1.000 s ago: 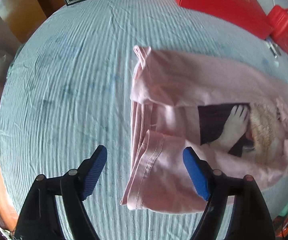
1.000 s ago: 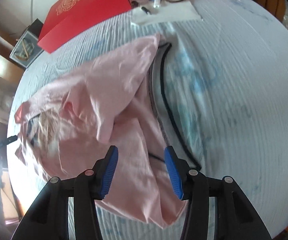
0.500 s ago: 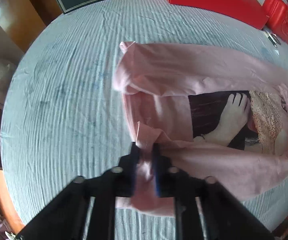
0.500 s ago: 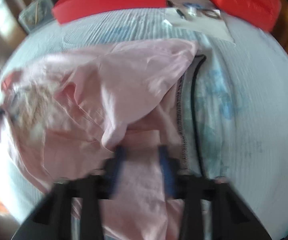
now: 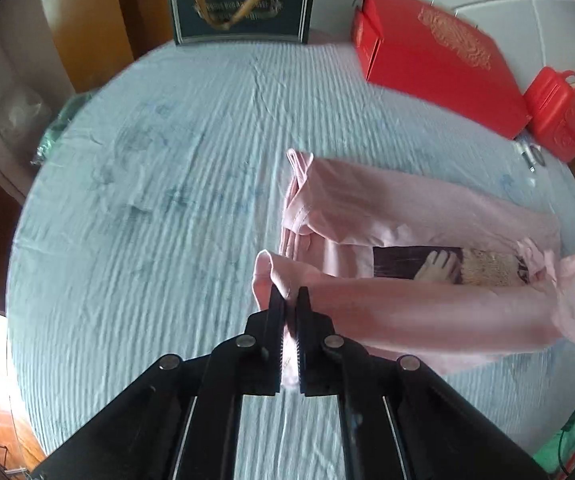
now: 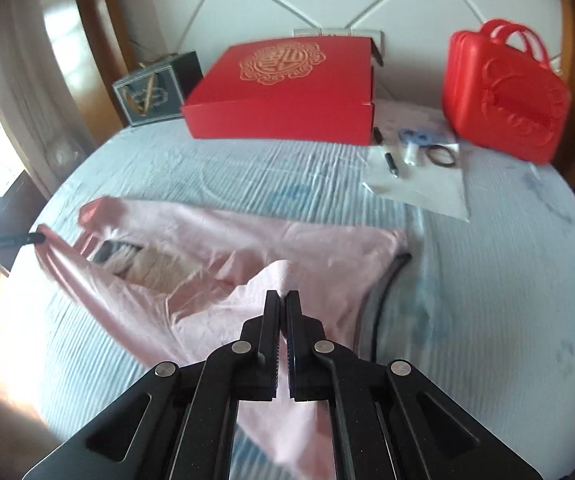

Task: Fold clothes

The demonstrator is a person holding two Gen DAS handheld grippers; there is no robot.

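A pink shirt [image 5: 427, 208] with a dark printed picture lies partly folded on the light blue bed cover [image 5: 147, 208]. My left gripper [image 5: 290, 298] is shut on the near edge of the shirt and holds it lifted above the bed. In the right wrist view the pink shirt [image 6: 247, 236] stretches to the left, and my right gripper [image 6: 283, 300] is shut on its near edge, also raised. The other gripper's tip [image 6: 27, 237] pinches the far left end of the cloth there.
A red flat box [image 5: 435, 76] [image 6: 283, 92], a red plastic case [image 6: 503, 92] [image 5: 559, 124] and a dark framed box [image 5: 243, 8] stand at the head of the bed. A white sheet [image 6: 419, 176] with pens and a ring lies by the case. A black cord [image 6: 383, 296] lies beside the shirt.
Both grippers closed from open onto the near edge of the shirt, then lifted it off the bed. The views rose and tilted toward the headboard.
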